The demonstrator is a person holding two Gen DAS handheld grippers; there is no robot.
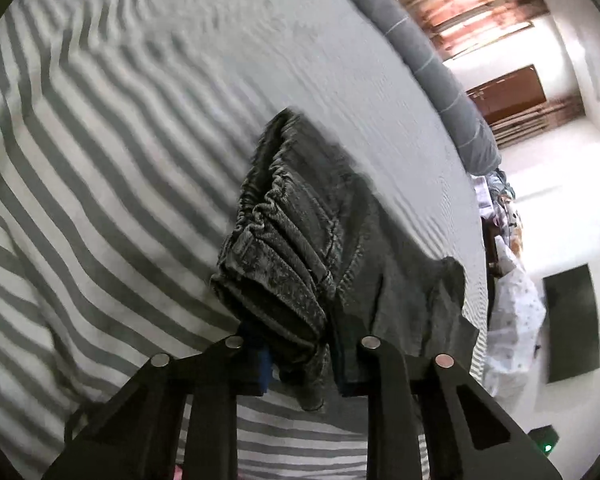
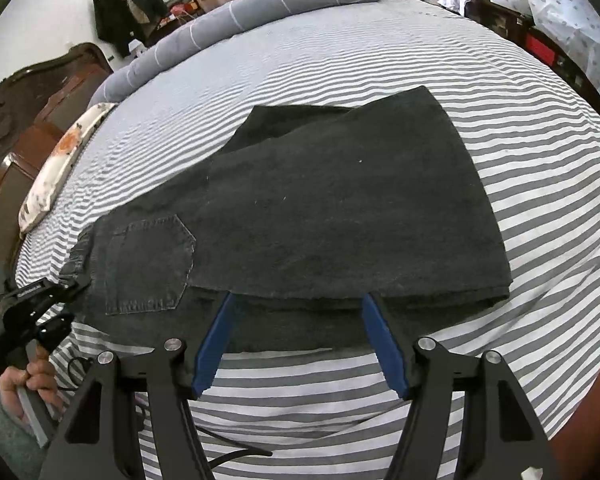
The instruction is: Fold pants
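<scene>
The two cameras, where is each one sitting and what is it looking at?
Left wrist view: sits on the left gripper, facing the bunched elastic waistband it clamps, over the striped bed sheet.
Right wrist view: sits on the open right gripper, facing the black jeans; the person's left hand shows.
Both show the jeans, sheet and rolled grey blanket.

Striped bedsheet (image 2: pixel 380 56), grey rolled blanket (image 2: pixel 260 4), patterned pillow (image 2: pixel 56 168), perhaps dark coats (image 2: pixel 120 12) on the wall

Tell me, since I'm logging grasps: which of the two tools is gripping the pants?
The left tool, shut on the pants' gathered waistband; the right tool stands open at the fabric's near edge.
</scene>
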